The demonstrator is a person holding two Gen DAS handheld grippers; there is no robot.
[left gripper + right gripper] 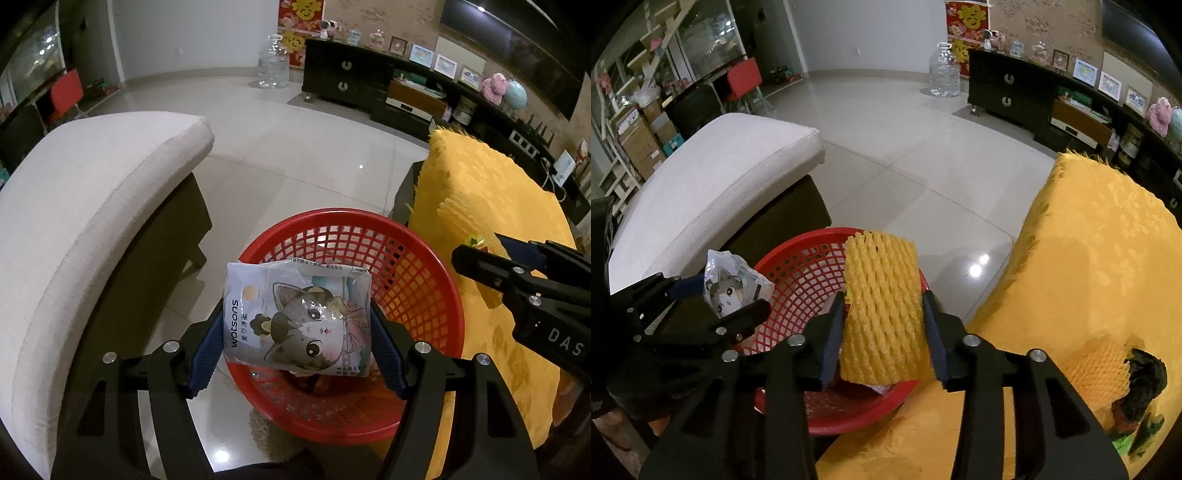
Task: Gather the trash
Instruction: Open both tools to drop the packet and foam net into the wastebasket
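Observation:
My left gripper (297,325) is shut on a white Watsons tissue pack (297,317) with a cat picture and holds it over the red mesh basket (417,280) on the floor. The pack also shows in the right wrist view (733,286). My right gripper (884,325) is shut on a yellow foam fruit net (882,314) and holds it above the basket's right rim (798,254). The right gripper shows at the right of the left wrist view (517,273). Some trash lies in the basket bottom.
A beige cushioned sofa (92,206) stands left of the basket. A table with a yellow cloth (1089,266) stands right of it, with another foam net (1097,376) and dark scraps (1145,380) on it. A dark TV cabinet (354,77) and a water jug (273,62) stand at the back.

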